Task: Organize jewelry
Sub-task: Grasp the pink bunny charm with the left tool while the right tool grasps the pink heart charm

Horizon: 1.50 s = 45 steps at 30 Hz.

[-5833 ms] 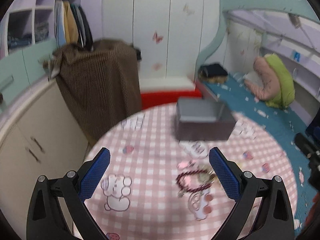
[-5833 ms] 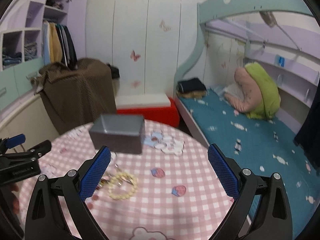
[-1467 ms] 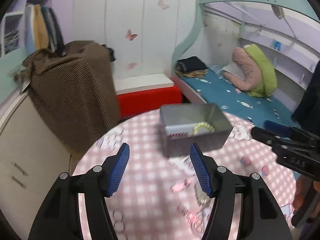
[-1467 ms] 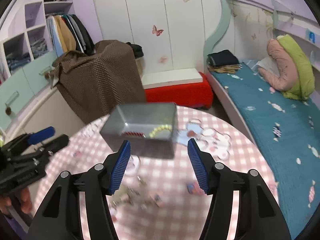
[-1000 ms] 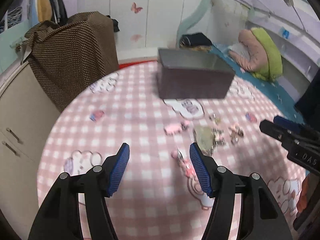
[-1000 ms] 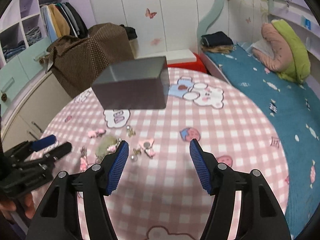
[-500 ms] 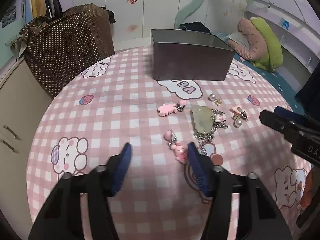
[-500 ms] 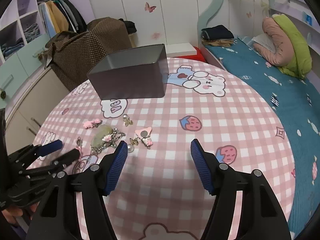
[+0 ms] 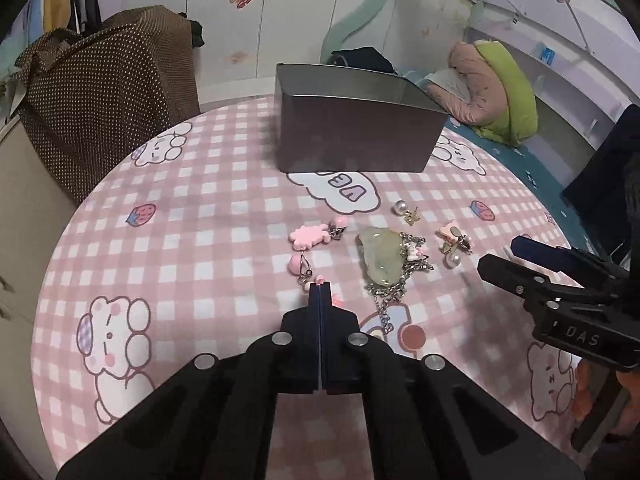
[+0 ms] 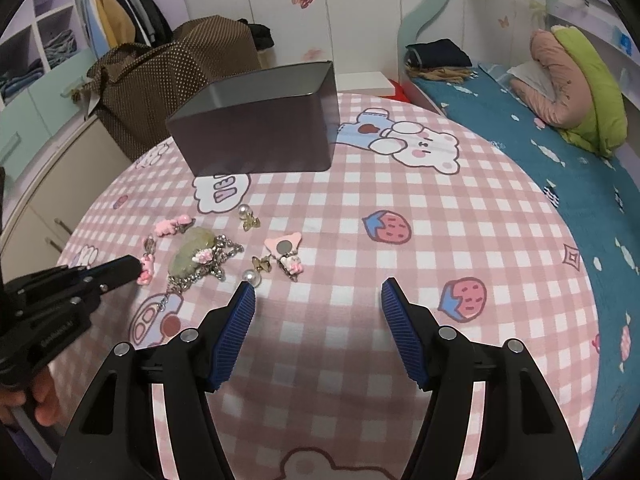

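only right wrist shows left gripper (image 10: 138, 270) pinching the pink charm (image 10: 146, 272).

At the centre of the left wrist view, the pink earring (image 9: 335, 300) is mostly hidden by the closed left claw (image 9: 320, 286).

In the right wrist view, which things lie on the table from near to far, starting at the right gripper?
right gripper → pearl earring → pink bow earring → strawberry print → grey tin box
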{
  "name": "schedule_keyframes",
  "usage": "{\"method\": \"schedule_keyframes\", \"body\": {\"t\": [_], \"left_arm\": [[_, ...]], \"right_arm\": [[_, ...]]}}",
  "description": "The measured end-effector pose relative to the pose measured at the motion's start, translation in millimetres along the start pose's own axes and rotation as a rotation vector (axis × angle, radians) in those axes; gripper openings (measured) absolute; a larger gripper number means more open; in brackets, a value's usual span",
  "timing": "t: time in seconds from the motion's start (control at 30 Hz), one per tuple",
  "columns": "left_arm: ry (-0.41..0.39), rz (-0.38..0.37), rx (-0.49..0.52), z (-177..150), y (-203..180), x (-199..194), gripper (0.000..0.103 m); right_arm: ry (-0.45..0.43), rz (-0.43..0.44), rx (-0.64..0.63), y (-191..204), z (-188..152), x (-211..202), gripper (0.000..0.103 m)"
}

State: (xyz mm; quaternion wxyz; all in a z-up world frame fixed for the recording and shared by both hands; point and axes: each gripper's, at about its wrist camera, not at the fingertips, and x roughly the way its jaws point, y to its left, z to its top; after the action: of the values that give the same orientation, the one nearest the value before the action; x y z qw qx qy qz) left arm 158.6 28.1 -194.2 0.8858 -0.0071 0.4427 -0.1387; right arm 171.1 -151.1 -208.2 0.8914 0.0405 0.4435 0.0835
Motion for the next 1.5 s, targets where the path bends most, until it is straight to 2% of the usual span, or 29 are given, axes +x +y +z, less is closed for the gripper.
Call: {"method": "schedule_keyframes", "body": {"t": [0.23,0.3,0.37,0.43,0.5,0.57,0.6,0.63,0.7,0.73,0.93,1.07,1.27,1.5], "left_arm": [[0.015,-0.018,-0.033,-6.3,14.0,-2.6,0.0],[0.008,-0.017,-0.034,-6.3,16.3,-5.1,0.0],[0.002,-0.043,-0.043,-5.6,17.4,-7.3,0.0],[-0.003,-0.073,-0.065,-4.0,18.2,-8.3,0.0],[0.002,-0.052,-0.051,-3.2,14.1,-5.3,0.003],[0.007,-0.01,-0.028,-2.4,8.9,-1.2,0.011],[0.005,-0.003,-0.027,-2.1,7.5,-0.2,0.02],[0.002,-0.005,-0.032,-1.8,7.5,-0.1,0.029],[-0.005,-0.01,-0.044,0.0,7.5,-0.6,0.039],[-0.007,-0.013,-0.044,0.6,7.2,-0.9,0.041],[0.006,-0.01,-0.051,5.7,3.4,4.8,0.041],[0.009,0.024,-0.036,8.1,-2.7,8.4,0.041],[0.019,0.058,-0.001,7.9,-5.5,8.8,0.035],[0.032,0.053,-0.057,8.2,6.6,5.0,0.034]], "right_arm": [[-0.007,-0.037,-0.032,2.8,7.4,8.0,0.063],[-0.006,-0.032,-0.044,4.2,9.6,11.2,0.061],[0.0,-0.026,-0.053,5.8,11.4,14.6,0.055],[0.008,-0.018,-0.06,7.1,12.6,18.3,0.053],[0.005,-0.025,-0.079,10.5,13.0,20.0,0.047],[0.004,-0.018,-0.097,13.5,13.7,21.4,0.036],[0.005,-0.017,-0.105,15.1,14.3,21.6,0.034],[0.006,-0.021,-0.122,17.7,14.8,22.5,0.027],[0.007,-0.013,-0.142,21.3,15.6,23.5,0.017],[0.008,0.0,-0.149,23.0,15.6,23.8,0.014],[-0.009,0.005,-0.144,19.9,15.3,19.0,0.014],[-0.017,0.023,-0.109,9.7,16.0,11.6,0.014],[-0.029,0.047,-0.078,0.8,18.3,2.6,0.014],[-0.03,0.067,-0.067,-0.9,17.1,0.5,0.014]]}}
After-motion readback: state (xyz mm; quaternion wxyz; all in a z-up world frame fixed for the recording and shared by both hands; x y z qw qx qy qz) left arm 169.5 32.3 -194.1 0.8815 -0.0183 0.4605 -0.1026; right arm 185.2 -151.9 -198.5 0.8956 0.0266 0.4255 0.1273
